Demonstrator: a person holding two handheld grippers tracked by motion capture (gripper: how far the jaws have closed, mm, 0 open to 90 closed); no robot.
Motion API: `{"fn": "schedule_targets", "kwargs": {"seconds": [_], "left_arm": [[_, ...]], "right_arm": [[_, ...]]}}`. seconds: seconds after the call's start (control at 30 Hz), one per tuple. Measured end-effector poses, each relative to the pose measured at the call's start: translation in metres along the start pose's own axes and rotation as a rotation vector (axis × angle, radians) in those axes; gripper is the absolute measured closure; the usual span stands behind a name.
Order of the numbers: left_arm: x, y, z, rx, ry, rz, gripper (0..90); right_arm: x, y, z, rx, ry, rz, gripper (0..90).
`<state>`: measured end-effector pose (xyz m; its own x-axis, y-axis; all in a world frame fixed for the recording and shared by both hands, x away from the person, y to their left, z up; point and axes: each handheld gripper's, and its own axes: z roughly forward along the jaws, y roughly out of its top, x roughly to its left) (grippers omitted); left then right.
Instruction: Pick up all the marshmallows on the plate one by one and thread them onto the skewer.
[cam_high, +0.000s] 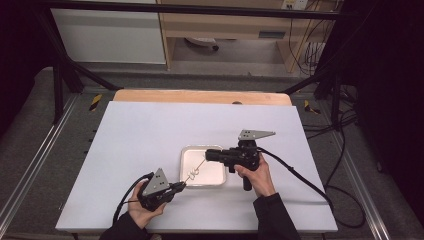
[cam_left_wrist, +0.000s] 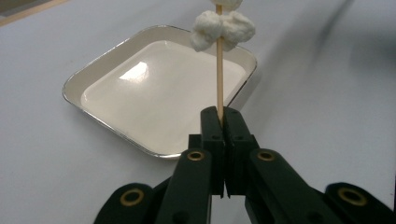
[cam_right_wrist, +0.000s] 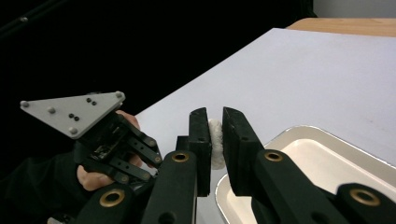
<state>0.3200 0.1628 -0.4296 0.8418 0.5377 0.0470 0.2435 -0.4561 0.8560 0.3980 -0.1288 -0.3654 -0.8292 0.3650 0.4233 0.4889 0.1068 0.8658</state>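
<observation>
My left gripper (cam_left_wrist: 220, 116) is shut on the lower end of a thin wooden skewer (cam_left_wrist: 219, 79), which points up over the white tray (cam_left_wrist: 93, 70). Two soft white lumps (cam_left_wrist: 223, 30) are threaded on the skewer, and a third shows at the view's top edge. In the high view the skewer (cam_high: 197, 169) slants from my left gripper (cam_high: 179, 186) up to my right gripper (cam_high: 207, 156). In the right gripper view my right gripper (cam_right_wrist: 215, 128) is shut on a white lump (cam_right_wrist: 215, 144), pressed between its pads. Whether this lump sits on the skewer's tip is hidden.
The tray (cam_high: 216, 151) lies on a white table sheet (cam_high: 150, 135), right of centre, its inside bare and glossy. A wooden table edge (cam_high: 200, 96) runs along the back. Cables trail from both grippers toward the table's near and right edges.
</observation>
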Motion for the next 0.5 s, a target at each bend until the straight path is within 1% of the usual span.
{"fn": "schedule_targets", "kwargs": {"seconds": [0.07, 0.17, 0.23, 0.3, 0.37, 0.43, 0.5], "left_arm": [[-0.0009, 0.0017, -0.0009, -0.009, 0.001, 0.005, 88.8], [-0.0004, 0.0013, -0.0018, -0.01, 0.011, 0.002, 88.8], [0.0008, -0.0003, -0.0014, 0.002, 0.015, 0.0, 88.9], [0.0005, -0.0005, -0.0007, -0.001, 0.015, 0.002, 88.8], [-0.0006, 0.0003, -0.0009, -0.01, 0.01, 0.005, 88.9], [-0.0014, 0.002, -0.0022, -0.025, 0.008, 0.006, 88.9], [-0.0018, 0.0036, -0.0038, -0.038, 0.014, 0.006, 88.9]], "right_arm": [[-0.0005, 0.0005, -0.0007, -0.011, -0.011, -0.007, 82.1], [-0.0024, 0.0, 0.0005, -0.029, -0.017, 0.003, 81.9], [-0.0037, -0.0016, 0.0029, -0.026, 0.001, 0.019, 81.7], [-0.0045, -0.0029, 0.0046, -0.019, 0.022, 0.032, 81.5], [-0.0048, -0.0038, 0.0045, -0.022, 0.025, 0.033, 81.2], [-0.005, -0.0035, 0.0029, -0.028, 0.008, 0.024, 81.0], [-0.0053, -0.003, 0.001, -0.04, -0.01, 0.026, 80.4]]}}
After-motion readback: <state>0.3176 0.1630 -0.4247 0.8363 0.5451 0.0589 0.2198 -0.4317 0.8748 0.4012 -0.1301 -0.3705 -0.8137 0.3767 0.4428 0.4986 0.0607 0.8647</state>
